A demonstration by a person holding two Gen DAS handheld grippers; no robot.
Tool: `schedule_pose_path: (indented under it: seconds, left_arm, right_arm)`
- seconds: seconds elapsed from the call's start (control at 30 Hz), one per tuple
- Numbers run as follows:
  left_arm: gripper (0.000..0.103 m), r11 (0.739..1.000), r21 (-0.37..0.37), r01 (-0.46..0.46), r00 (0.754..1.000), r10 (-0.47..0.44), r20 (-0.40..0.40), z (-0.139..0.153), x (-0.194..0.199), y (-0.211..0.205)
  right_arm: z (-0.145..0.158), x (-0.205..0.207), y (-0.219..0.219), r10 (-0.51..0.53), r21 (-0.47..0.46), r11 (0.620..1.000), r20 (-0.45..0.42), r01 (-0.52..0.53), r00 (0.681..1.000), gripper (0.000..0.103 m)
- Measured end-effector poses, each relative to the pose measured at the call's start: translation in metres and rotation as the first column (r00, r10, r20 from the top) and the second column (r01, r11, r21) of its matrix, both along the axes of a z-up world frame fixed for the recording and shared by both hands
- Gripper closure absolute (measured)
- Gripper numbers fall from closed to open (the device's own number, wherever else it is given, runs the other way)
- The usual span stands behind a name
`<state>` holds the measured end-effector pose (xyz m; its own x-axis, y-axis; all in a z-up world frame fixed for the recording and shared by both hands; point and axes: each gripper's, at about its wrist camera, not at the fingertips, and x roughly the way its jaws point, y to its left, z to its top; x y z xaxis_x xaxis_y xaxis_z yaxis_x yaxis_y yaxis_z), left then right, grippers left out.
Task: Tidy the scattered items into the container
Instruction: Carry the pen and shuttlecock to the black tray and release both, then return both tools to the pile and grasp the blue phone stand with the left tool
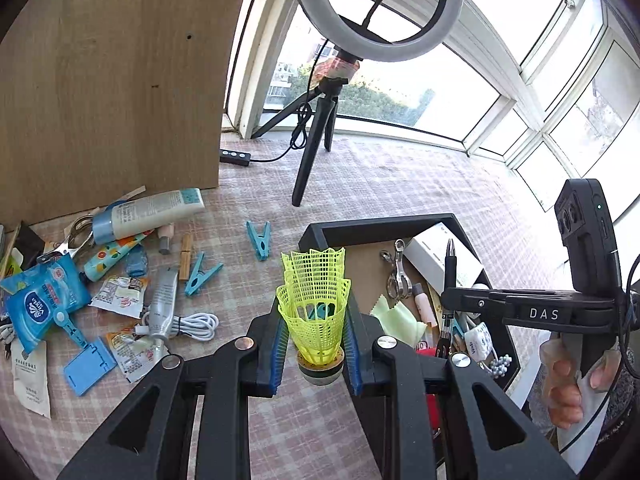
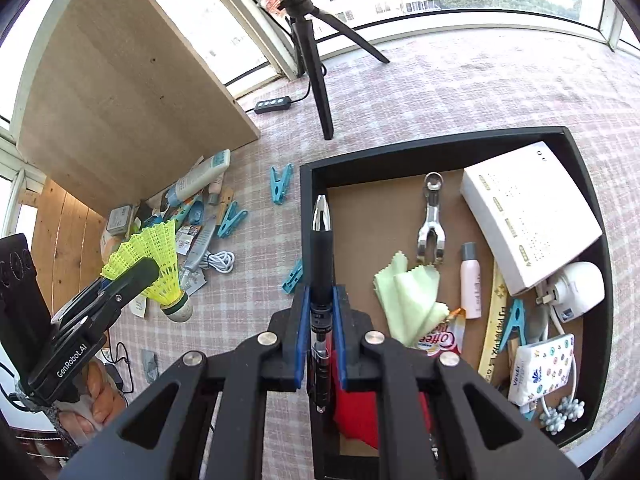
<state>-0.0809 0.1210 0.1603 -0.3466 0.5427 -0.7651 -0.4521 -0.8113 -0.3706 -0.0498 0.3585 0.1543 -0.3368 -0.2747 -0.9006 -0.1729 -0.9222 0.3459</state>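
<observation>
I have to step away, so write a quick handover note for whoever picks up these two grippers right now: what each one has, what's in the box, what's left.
Left gripper: shut on the yellow shuttlecock, at the box's near-left edge.
Right gripper: shut on the black pen, over the black box.
Done: white carton, metal clip, green cloth, pink tube and tissue pack already lie in the box.
Left: drop both held items in, then clear the pile on the tablecloth: blue pegs, lotion tube, white cable, sachets.
</observation>
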Motion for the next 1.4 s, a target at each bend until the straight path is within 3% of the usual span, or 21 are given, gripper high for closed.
schedule_pose_path:
  seconds: [0.33,0.37,0.4,0.43,0.47,0.5,0.63,1.03,1.4]
  left_arm:
    - [0.08,0.993,-0.013,0.113,0.994,-0.113,-0.004,0.003,0.012,0.09]
    - [0.077,0.992,-0.013,0.126,0.992,-0.126,-0.005,0.003,0.012,0.097]
    - [0.064,0.989,-0.014,0.15,0.989,-0.15,-0.002,0.003,0.014,0.104]
    - [0.058,0.987,-0.019,0.158,0.987,-0.158,0.002,0.003,0.014,0.109]
    - [0.048,0.989,-0.031,0.147,0.989,-0.147,0.002,0.004,0.016,0.112]
    - [0.047,0.99,-0.03,0.136,0.991,-0.137,-0.01,0.006,0.017,0.113]
    - [0.047,0.992,-0.046,0.115,0.993,-0.117,-0.035,0.004,0.017,0.108]
    - [0.047,0.996,-0.084,-0.002,1.0,0.003,0.011,-0.014,-0.009,0.04]
    - [0.047,0.981,-0.158,-0.115,0.993,0.118,0.006,-0.029,-0.022,-0.074]
  right_arm:
    - [0.012,0.019,0.066,-0.127,0.064,0.99,-0.017,0.128,0.992,0.091]
    - [0.013,0.018,0.069,-0.128,0.072,0.989,-0.021,0.13,0.992,0.091]
    - [0.014,0.018,0.071,-0.122,0.071,0.99,-0.032,0.124,0.992,0.09]
    - [0.015,0.016,0.072,-0.116,0.078,0.99,-0.035,0.118,0.993,0.088]
    - [0.017,0.015,0.073,-0.124,0.105,0.986,-0.028,0.126,0.992,0.078]
    - [0.019,0.014,0.075,-0.131,0.126,0.983,-0.038,0.135,0.991,0.068]
    - [0.025,0.013,0.074,-0.128,0.124,0.983,-0.075,0.137,0.989,0.065]
    - [0.009,-0.004,0.031,-0.019,0.076,0.997,-0.04,0.022,0.999,0.064]
    - [-0.003,-0.022,-0.055,0.215,0.085,0.974,-0.069,-0.209,0.974,0.064]
